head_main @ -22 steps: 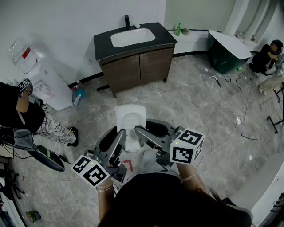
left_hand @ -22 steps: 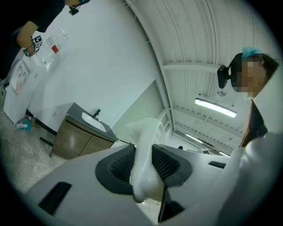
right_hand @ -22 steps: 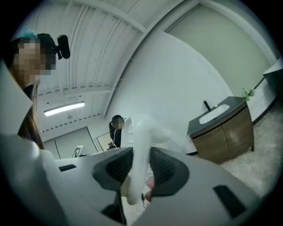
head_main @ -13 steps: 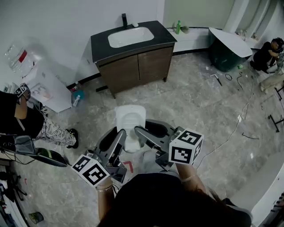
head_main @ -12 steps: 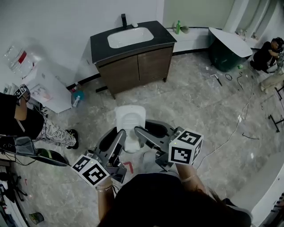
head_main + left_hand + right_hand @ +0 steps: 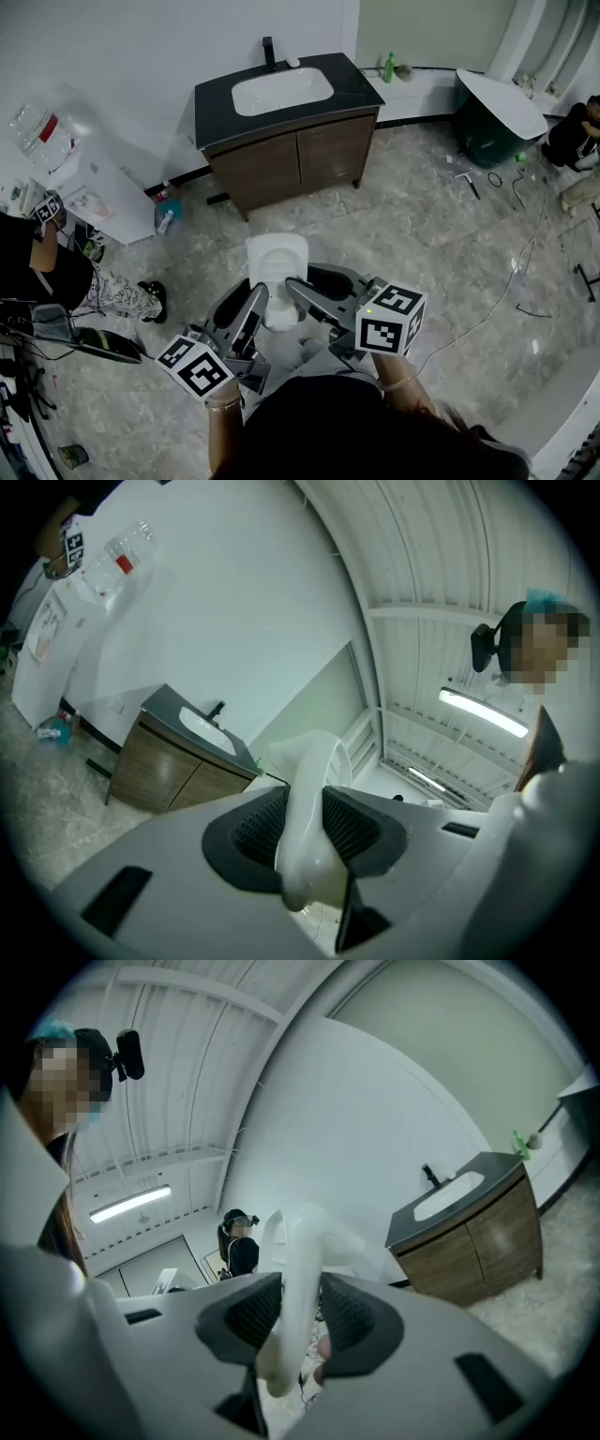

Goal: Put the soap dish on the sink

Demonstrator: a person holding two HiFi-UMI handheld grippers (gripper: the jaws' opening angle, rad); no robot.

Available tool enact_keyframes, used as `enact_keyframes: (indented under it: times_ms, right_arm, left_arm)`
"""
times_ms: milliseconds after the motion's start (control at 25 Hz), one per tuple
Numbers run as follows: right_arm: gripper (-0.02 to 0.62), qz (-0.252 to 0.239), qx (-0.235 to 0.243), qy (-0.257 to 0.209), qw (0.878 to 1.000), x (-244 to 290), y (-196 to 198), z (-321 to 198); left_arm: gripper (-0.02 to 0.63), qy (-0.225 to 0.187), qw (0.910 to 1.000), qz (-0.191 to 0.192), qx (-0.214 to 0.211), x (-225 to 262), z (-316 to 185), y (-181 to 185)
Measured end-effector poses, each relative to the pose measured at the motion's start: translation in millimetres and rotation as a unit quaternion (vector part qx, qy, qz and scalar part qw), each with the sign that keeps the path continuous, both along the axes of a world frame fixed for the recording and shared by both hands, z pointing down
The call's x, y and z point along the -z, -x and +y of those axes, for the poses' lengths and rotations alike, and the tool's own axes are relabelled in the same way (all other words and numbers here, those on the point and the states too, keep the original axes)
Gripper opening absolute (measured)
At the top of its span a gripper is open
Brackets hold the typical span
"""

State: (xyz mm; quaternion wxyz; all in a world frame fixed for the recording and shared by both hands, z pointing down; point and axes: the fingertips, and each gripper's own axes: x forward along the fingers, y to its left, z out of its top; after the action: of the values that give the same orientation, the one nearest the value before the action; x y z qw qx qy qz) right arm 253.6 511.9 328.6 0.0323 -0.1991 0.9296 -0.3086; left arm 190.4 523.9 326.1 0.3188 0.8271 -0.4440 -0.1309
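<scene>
The soap dish point(image 6: 277, 266) is off the ground, carried between your two grippers above the marble floor point(image 6: 422, 234), well short of the vanity; your left gripper point(image 6: 251, 305) has its left edge and your right gripper point(image 6: 298, 292) its right edge; in each gripper view the ribbed fingers point(image 6: 258, 827) stand only slightly apart and are pressed flat on the thin white rim, so both grips look firm; judging by that, pick-up is done and the whole carry and set-down are left; the sink point(image 6: 281, 91) lies straight ahead, against the far wall, and you have open floor to cross before you can reach it; the dish shows nothing in it as far as the head view lets you see, though its lower part is hidden by the fingers; the basin looks bare too; on the dark surface point(image 6: 352, 80) around it you have a black faucet point(image 6: 269, 49) at the back edge with a small white item point(image 6: 292, 62) just beside it; the front and right edges look free; a green bottle point(image 6: 390, 67) stands on the low ledge beyond the right edge.
</scene>
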Motion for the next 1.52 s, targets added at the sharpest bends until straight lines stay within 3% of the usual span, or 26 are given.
enact_keyframes:
  times_ms: [480,1000,1280,1520]
  right_arm:
    - [0.127,0.009,-0.025,0.039,0.999,-23.4,46.2,-137.3]
    - [0.127,0.033,-0.040,0.021,0.998,12.7,166.7,-340.3]
    - [0.127,0.042,-0.046,0.031,0.998,-1.8,171.5,-353.0]
    - [0.127,0.052,-0.021,0.061,0.997,-28.7,218.4,-474.0]
  left_arm:
    - [0.130,0.025,0.9996,0.008,-0.007,-20.3,-140.5,48.8]
    - [0.129,-0.002,0.9994,0.029,-0.020,13.7,-344.9,169.7]
    - [0.129,0.011,0.9991,0.037,-0.018,-2.1,-357.6,174.4]
    - [0.129,0.041,0.9984,0.039,0.000,-29.1,-475.6,220.1]
